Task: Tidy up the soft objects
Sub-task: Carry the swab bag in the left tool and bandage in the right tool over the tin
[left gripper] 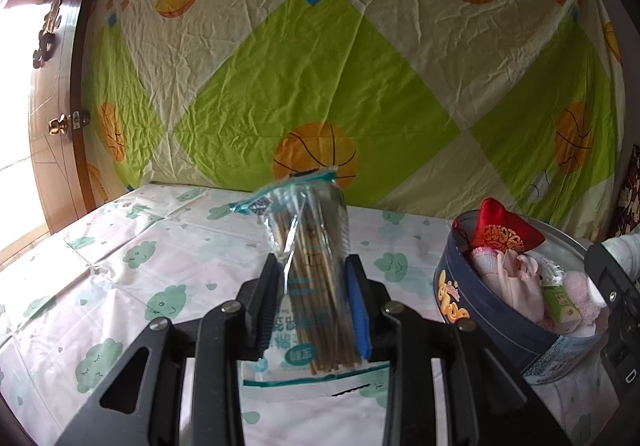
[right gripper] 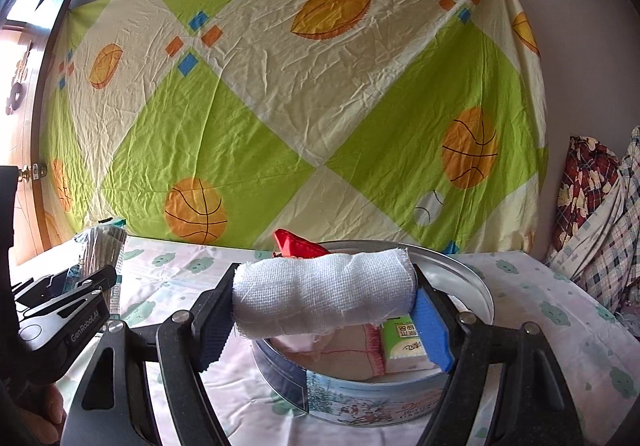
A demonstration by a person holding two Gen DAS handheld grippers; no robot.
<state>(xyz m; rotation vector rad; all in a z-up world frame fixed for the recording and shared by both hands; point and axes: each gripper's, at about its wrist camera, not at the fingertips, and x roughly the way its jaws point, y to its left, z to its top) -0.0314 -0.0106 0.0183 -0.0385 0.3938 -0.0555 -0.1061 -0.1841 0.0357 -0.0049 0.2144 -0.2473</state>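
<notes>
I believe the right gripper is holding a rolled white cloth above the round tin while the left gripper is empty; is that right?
Not quite: the left gripper is not empty; it grips a clear packet of thin sticks, as the left wrist view shows. The right gripper does hold the rolled white cloth above the round tin.

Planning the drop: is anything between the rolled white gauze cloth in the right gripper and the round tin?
Nothing visible. The rolled white gauze cloth hangs above the round tin, already partly filled with soft items.
</notes>
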